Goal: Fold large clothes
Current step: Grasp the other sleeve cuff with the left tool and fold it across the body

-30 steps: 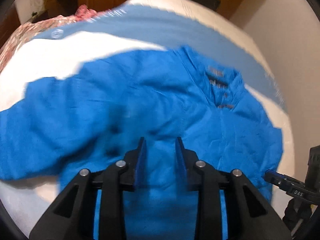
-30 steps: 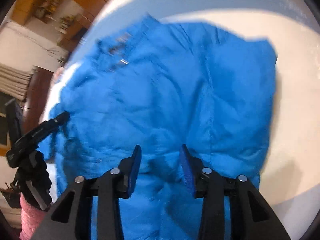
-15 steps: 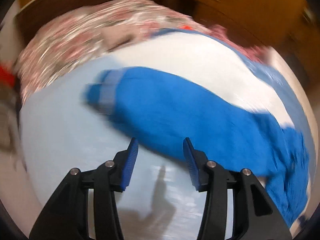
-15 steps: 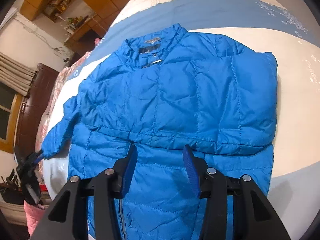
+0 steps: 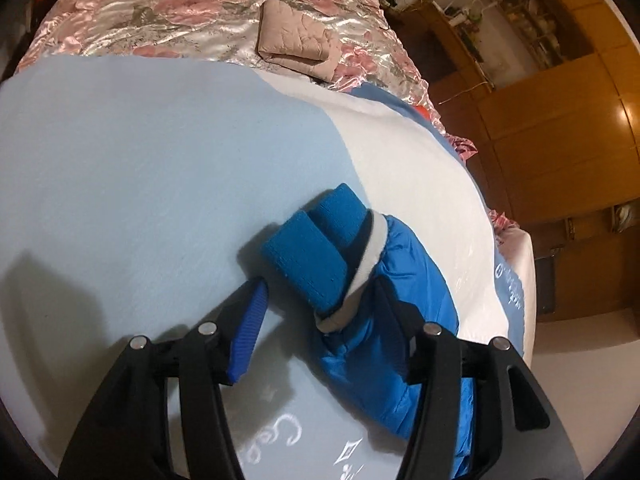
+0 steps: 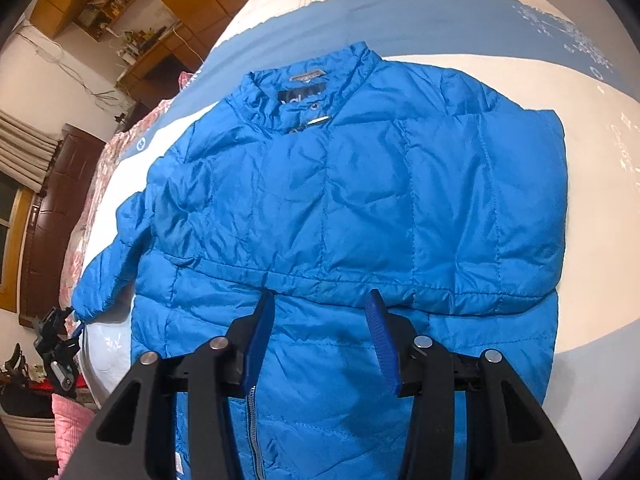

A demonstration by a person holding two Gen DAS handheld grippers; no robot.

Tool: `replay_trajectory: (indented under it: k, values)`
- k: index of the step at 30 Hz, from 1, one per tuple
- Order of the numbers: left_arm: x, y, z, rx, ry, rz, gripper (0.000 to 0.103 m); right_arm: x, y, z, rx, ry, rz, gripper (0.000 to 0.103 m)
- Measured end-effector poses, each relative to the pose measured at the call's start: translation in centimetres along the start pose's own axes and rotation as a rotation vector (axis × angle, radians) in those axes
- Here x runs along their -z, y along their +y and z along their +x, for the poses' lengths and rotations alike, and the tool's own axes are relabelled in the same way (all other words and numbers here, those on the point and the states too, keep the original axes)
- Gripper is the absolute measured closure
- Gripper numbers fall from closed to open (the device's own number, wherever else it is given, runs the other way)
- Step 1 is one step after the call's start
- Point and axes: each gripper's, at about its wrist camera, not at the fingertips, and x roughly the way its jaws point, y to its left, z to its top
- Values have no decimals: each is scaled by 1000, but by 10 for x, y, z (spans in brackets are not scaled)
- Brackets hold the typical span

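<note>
Two grippers over the bed (image 5: 140, 152). Left gripper (image 5: 320, 300): jaws just widened, released, straddling the knit cuff (image 5: 316, 252) of the blue puffer jacket (image 6: 352, 200) sleeve. Right gripper (image 6: 320, 312): jaws parted, empty, above the jacket's front, folded-over sleeve just ahead.

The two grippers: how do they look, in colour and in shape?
Both look alike. The left gripper and the right gripper each have a black angular plastic frame with triangular cut-outs and round silver screw heads. Their fingers carry ribbed blue pads. No cables or sleeves show.
</note>
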Motion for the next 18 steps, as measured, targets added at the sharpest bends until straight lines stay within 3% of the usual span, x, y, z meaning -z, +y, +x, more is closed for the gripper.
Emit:
replay_trajectory:
  k: [2, 7, 13, 18]
  values:
    - [-1, -1, 6, 59, 12, -4, 84, 0, -1, 1, -1, 3, 6, 55]
    - [3, -2, 1, 70, -34, -5, 90, 1, -2, 0, -4, 0, 6, 55]
    - [25, -45, -41, 140, -136, 137, 92, 1, -10, -7, -10, -11, 15, 55]
    - [63, -112, -77, 235, -172, 323, 92, 4, -16, -11, -22, -17, 17, 55]
